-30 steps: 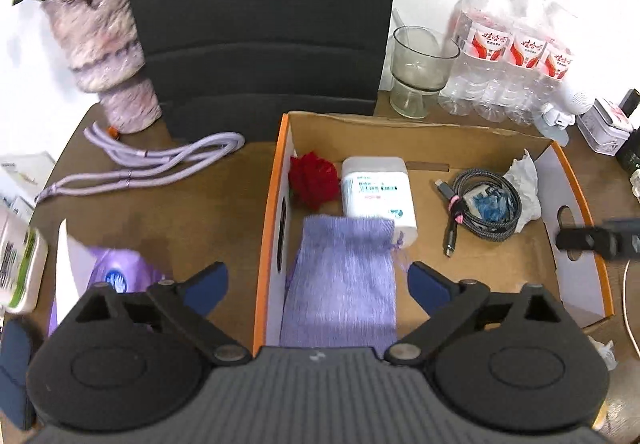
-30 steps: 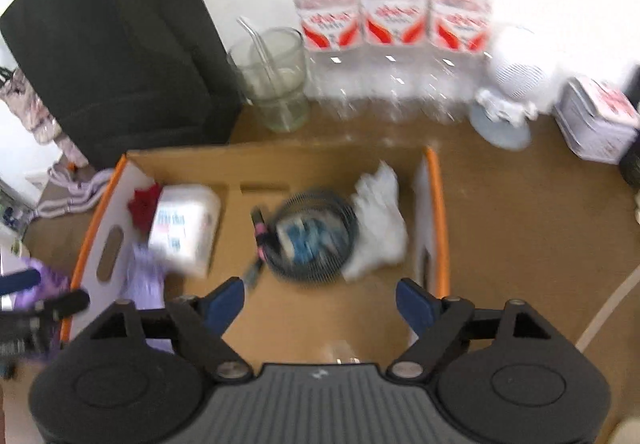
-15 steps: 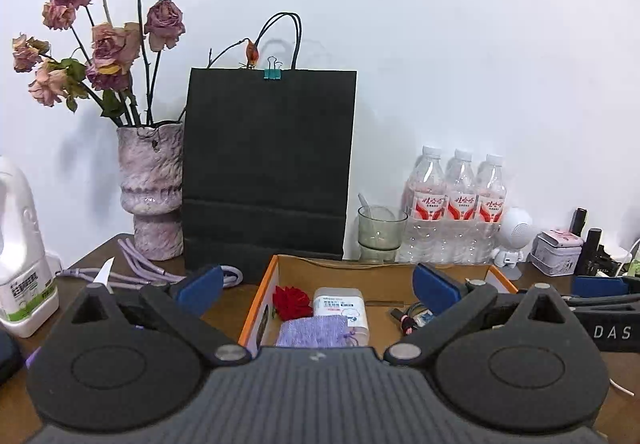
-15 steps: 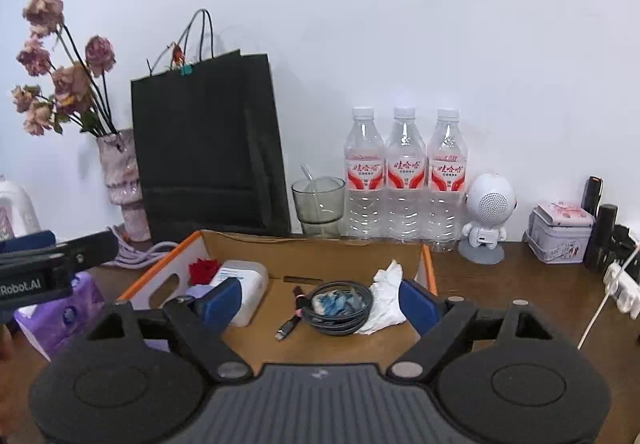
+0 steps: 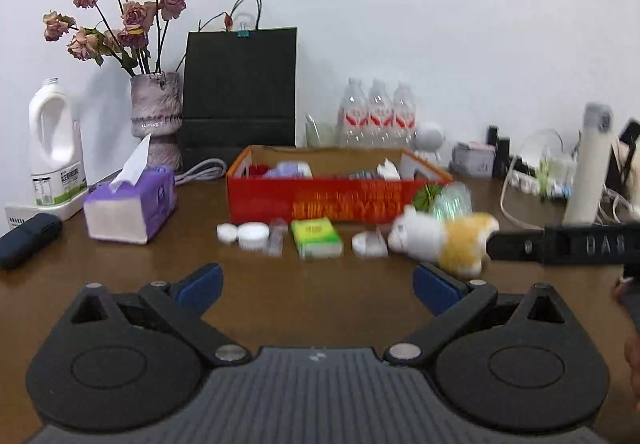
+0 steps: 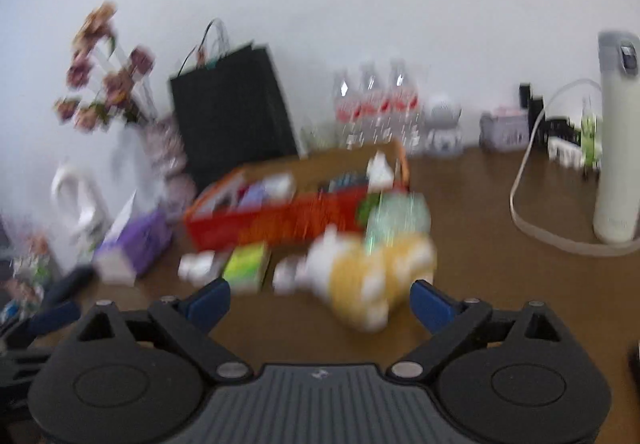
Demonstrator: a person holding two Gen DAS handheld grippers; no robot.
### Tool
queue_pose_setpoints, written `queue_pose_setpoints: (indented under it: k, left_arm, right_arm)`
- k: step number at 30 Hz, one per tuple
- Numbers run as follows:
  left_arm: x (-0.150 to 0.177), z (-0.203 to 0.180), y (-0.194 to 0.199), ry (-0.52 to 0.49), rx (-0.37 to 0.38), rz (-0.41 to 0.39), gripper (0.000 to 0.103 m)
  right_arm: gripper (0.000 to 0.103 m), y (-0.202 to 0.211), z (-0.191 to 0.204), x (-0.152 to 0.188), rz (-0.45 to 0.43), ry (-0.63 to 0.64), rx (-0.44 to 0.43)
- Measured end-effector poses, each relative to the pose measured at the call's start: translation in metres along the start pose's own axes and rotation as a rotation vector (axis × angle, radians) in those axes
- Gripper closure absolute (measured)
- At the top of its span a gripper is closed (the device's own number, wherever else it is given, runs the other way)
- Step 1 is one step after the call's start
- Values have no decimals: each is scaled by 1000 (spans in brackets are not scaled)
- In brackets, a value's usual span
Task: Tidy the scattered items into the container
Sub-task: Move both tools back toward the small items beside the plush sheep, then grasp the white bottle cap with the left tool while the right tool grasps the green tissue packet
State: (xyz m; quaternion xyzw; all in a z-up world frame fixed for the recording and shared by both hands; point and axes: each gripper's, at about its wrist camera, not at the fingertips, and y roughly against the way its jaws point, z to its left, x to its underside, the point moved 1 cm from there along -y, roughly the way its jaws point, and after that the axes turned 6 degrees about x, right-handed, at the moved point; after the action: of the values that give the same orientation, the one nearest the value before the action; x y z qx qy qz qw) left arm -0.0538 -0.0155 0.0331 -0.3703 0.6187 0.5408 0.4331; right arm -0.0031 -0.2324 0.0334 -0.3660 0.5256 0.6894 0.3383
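Observation:
A red cardboard box (image 5: 320, 199) stands mid-table and holds several items. In front of it lie white round lids (image 5: 244, 234), a green packet (image 5: 316, 238), a small white piece (image 5: 368, 244) and a white and yellow plush toy (image 5: 444, 240). My left gripper (image 5: 318, 284) is open and empty, well short of these items. My right gripper (image 6: 320, 300) is open and empty, with the plush toy (image 6: 368, 276) just beyond its fingers. The right wrist view is blurred; the box (image 6: 280, 219) and green packet (image 6: 248, 264) show there.
A purple tissue box (image 5: 128, 203), a white jug (image 5: 56, 147), a vase of dried roses (image 5: 156, 107) and a black paper bag (image 5: 240, 95) stand left and behind. Water bottles (image 5: 376, 115), a white tumbler (image 6: 616, 139), cables and a power strip are at the right.
Both grippers have pulled back and lowered from above the box to table height in front of it. The scattered items before the box have come into view. Both stay open.

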Motion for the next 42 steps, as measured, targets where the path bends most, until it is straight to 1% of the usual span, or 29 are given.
queue_pose_setpoints:
  k: [3,5,7,10,15,19,23,27,29,31,34,37,38,39,40,42]
  left_arm:
    - [5,1,7,12,-17,-12,0]
    - [7,4,7,36,-26,7,0]
    - [8,5,8,41,-45,19,0]
    - [9,4,8,37,-62,24,0]
    - [9,1,-4,29,-53,63,0]
    - [13,4,-18,36,-38,105,0]
    - [13,11,-32,45,-44,143,0]
    - [7,24,-45,70,-32,148,0]
    - [1,32,-58,49,-41,159,0]
    - [-7,42,-71,28,-69,171,0]
    - [-21,62,-96,22,-100,182,0]
    - [-34,82,-128,11,-75,204,0]
    - [-39,89,-140,3,-69,214,5]
    - [-42,93,-149,-1,-70,213,14]
    - [-45,97,-158,-6,-63,208,18]
    - [-48,104,-175,-17,-31,239,30]
  right_arm:
    - [6,10,8,25,18,58,17]
    - [6,14,12,33,18,93,7]
    - [6,14,15,39,29,115,-3]
    - [6,10,14,44,47,114,-7]
    - [6,5,9,45,62,122,-19]
    - [6,1,9,43,85,130,-12]
    - [6,-5,11,39,97,149,-13]
    - [6,-14,19,32,102,185,-28]
    - [6,-18,24,26,94,199,-50]
    - [6,-23,30,18,84,214,-80]
    - [9,-38,45,1,59,246,-117]
    - [15,-62,63,-16,42,275,-149]
    - [17,-72,71,-22,40,287,-160]
    - [19,-82,78,-27,36,297,-170]
    - [25,-91,84,-32,31,302,-175]
    - [25,-113,94,-42,43,298,-177]
